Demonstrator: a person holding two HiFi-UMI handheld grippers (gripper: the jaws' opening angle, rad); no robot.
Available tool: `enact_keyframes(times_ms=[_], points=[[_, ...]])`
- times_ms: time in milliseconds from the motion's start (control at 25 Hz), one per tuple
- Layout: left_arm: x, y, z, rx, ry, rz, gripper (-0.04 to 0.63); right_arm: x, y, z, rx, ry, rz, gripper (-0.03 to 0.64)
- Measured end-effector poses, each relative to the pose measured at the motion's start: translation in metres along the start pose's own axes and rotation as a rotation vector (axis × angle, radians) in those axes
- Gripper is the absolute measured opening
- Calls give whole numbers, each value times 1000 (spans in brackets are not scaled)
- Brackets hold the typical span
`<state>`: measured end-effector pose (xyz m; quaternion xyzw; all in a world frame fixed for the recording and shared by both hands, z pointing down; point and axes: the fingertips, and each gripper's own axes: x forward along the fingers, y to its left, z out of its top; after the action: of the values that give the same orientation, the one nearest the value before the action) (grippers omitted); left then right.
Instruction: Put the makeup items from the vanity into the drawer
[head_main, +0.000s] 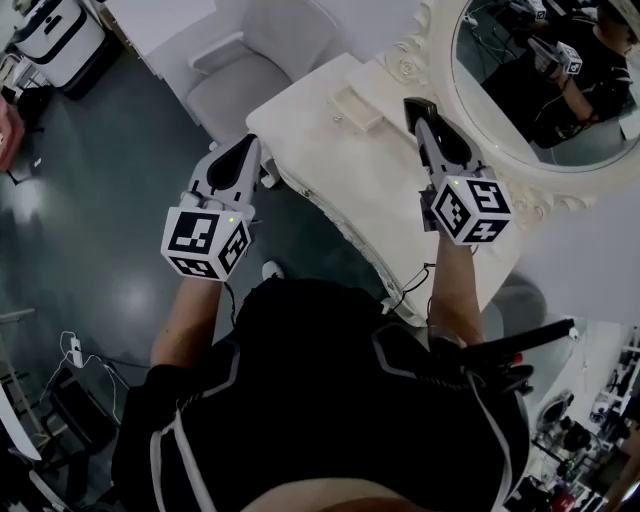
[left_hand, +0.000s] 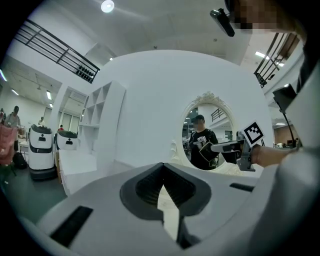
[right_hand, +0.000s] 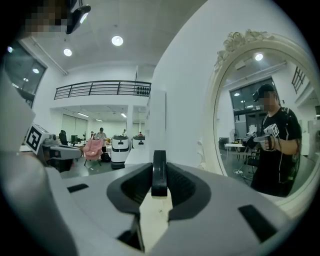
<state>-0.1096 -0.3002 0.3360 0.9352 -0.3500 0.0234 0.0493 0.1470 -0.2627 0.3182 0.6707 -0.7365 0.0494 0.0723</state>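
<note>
My right gripper (head_main: 427, 118) hovers over the white vanity top (head_main: 365, 195), near the mirror, shut on a slim black makeup item (head_main: 416, 106). In the right gripper view that black item (right_hand: 159, 172) stands edge-on between the jaws of the right gripper (right_hand: 159, 187). A small cream drawer (head_main: 356, 105) with a knob sits on the vanity just left of the right gripper's tip. My left gripper (head_main: 243, 150) hangs off the vanity's left edge, above the floor. In the left gripper view the left gripper (left_hand: 162, 169) has its jaws together with nothing between them.
An oval mirror (head_main: 540, 85) in an ornate white frame stands at the back right and reflects the person. A grey armchair (head_main: 250, 65) stands behind the vanity's left end. A white machine (head_main: 55, 35) is at the far left on the dark floor.
</note>
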Motion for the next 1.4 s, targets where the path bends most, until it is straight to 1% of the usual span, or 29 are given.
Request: enact_keyframes(times_ms=[120,200,360,520,640,920,1080,1280,1400], points=[[0,12,-3,-5,2,-39,3,17,1,2,-1,9,-30,95],[1,20,-7,-10,8,-49,3,31,-1,0,-9,29,-50,95],[17,38,-15,-42,26,-33,3,67,-14,-13,-16,78,-54,95],[34,49,-20,-52,54,-4,3,102,-22,-31,-16,127,-26,95],[45,49,-20,-69,65,19,3,124,-27,-51,-33,173,12,95],[71,45,-27,-62,102,51,3,179,-39,-113,-77,288,95,95],[82,51,-37,-43,130,94,3,205,-40,-152,-119,358,140,95],[85,63,-42,-44,154,134,3,231,-42,-195,-136,444,177,95],[86,71,-48,-40,152,181,3,243,-44,-224,-137,493,195,95]])
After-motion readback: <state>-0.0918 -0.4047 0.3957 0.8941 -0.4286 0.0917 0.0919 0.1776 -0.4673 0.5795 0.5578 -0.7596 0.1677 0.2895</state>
